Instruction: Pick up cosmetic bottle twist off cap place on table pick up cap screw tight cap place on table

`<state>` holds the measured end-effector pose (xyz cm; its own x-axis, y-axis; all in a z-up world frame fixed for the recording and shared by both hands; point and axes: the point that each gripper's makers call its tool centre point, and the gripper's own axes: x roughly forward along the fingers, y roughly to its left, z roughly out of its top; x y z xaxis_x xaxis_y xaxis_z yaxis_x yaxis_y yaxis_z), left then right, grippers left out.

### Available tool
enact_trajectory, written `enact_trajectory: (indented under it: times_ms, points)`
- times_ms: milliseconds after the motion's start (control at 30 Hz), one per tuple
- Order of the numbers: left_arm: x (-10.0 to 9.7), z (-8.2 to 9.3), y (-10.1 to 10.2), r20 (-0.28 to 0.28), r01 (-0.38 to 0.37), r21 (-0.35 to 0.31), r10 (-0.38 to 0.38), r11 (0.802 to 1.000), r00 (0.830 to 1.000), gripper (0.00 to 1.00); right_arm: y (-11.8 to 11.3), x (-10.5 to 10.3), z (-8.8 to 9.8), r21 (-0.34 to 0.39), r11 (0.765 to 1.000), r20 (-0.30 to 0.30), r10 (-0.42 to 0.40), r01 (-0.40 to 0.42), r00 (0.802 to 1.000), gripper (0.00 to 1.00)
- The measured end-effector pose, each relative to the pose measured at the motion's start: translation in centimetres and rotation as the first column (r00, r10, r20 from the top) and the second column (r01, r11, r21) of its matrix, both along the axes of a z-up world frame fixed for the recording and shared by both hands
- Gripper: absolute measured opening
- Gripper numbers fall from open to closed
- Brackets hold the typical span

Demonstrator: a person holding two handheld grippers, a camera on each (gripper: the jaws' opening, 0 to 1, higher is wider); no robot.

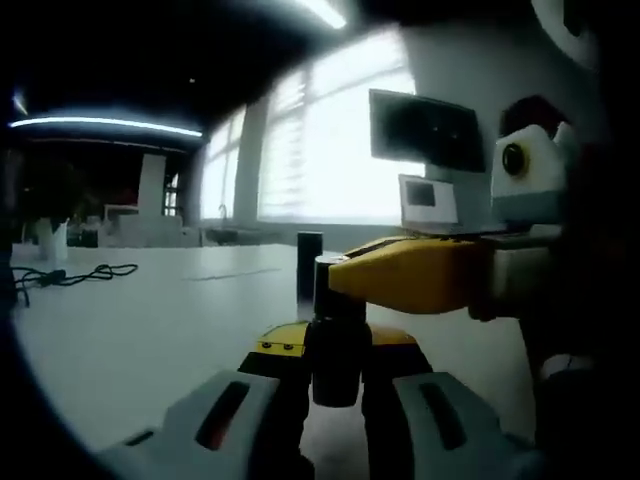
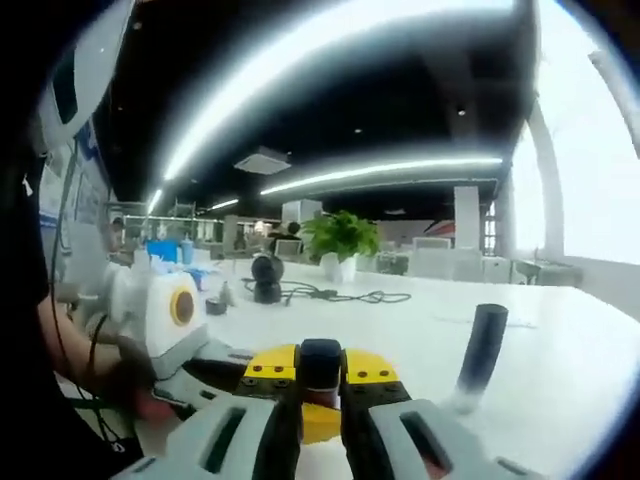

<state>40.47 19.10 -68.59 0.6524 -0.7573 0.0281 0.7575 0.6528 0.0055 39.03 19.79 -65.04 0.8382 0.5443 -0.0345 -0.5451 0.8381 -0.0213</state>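
Note:
A dark cosmetic bottle [image 1: 335,350] stands upright between the jaws of my left gripper [image 1: 337,348], which is shut on its body. My right gripper [image 1: 345,282] comes in from the right with yellow fingers [image 1: 410,275] shut on the bottle's cap [image 1: 328,268]. In the right gripper view that dark cap [image 2: 320,362] sits between the jaws of my right gripper [image 2: 320,372], and the left gripper [image 2: 235,375] reaches in from the left below it. The bottle is held just above the white table [image 1: 130,330].
A second dark cylinder [image 2: 483,350] stands on the table to the right, also behind the bottle [image 1: 309,255]. Black cables [image 2: 340,295] and a potted plant [image 2: 340,238] lie farther back. A monitor [image 1: 425,130] stands by the bright window. A person's hand [image 2: 110,385] shows at left.

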Motion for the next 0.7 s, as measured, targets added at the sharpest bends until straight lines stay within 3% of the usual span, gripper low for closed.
enact_trajectory:
  times_ms: [133, 300, 600, 700]
  points:
    - [0.12, 0.11, 0.15, 0.005, -0.009, -0.001, 0.009, 1.0, 1.0, 0.09, 0.07, -0.04, 0.06, -0.008, 0.999, 0.012, -0.038, 0.038, 0.999, 0.07]
    - [0.03, 0.26, 0.24, -0.001, 0.004, -0.021, -0.004, 1.0, 1.0, 0.09, 0.06, -0.07, 0.24, -0.017, 1.0, 0.031, -0.014, 0.014, 0.999, 0.08]
    - [0.1, -0.03, 0.23, -0.015, 0.017, -0.022, -0.017, 1.0, 1.0, 0.09, 0.15, 0.21, -0.01, -0.018, 0.999, 0.005, 0.036, -0.036, 0.999, 0.09]
    - [0.19, 0.06, 0.06, -0.023, 0.019, -0.036, -0.02, 0.999, 1.0, 0.09, 0.39, 0.04, 0.02, 0.021, 0.998, -0.005, 0.065, -0.064, 0.998, 0.2]
